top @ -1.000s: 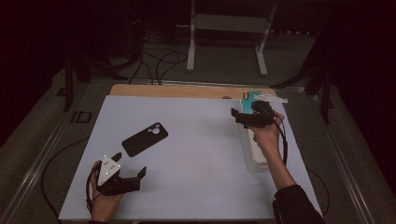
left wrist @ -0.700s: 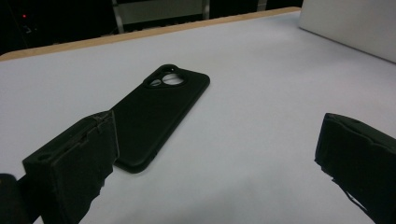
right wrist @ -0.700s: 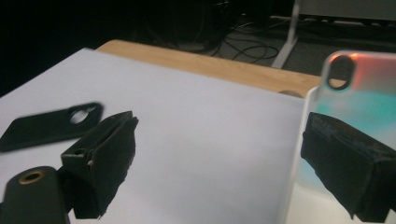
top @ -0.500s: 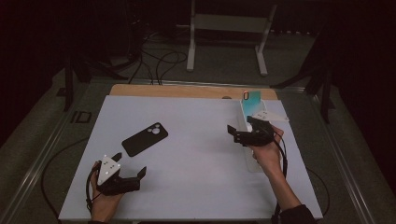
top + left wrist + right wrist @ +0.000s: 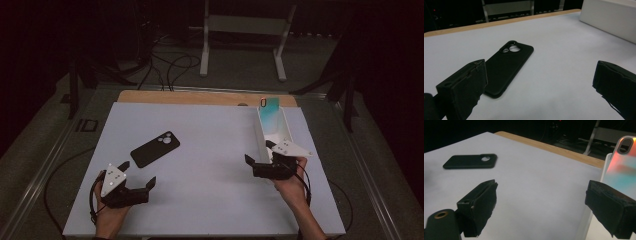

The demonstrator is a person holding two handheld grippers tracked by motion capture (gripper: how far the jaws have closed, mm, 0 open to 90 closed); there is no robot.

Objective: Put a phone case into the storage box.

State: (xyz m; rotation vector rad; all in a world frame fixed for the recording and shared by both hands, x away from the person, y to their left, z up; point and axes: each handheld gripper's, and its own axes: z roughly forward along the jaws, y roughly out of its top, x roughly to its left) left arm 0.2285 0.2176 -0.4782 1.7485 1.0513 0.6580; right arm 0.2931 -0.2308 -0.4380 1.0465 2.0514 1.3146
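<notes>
Table: I'm working a white sheet (image 5: 210, 145) in a dark room
Left gripper (image 5: 136, 184): I'm holding it spread, facing the black case (image 5: 155, 148)
Right gripper (image 5: 260, 161): I'm keeping it spread beside the white box (image 5: 287, 131) propping the phone (image 5: 268, 111)

2 phone cases (image 5: 155, 148) (image 5: 268, 108), 1 white box (image 5: 285, 131), 2 grippers (image 5: 142, 178) (image 5: 256, 160)

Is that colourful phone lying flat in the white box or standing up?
Standing up: the iridescent teal-pink phone leans against the far end of the open white box, rising above its rim.

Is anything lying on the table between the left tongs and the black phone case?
No. In the left gripper view the black phone case lies just ahead of the open left tongs, with bare white table around it.
</notes>
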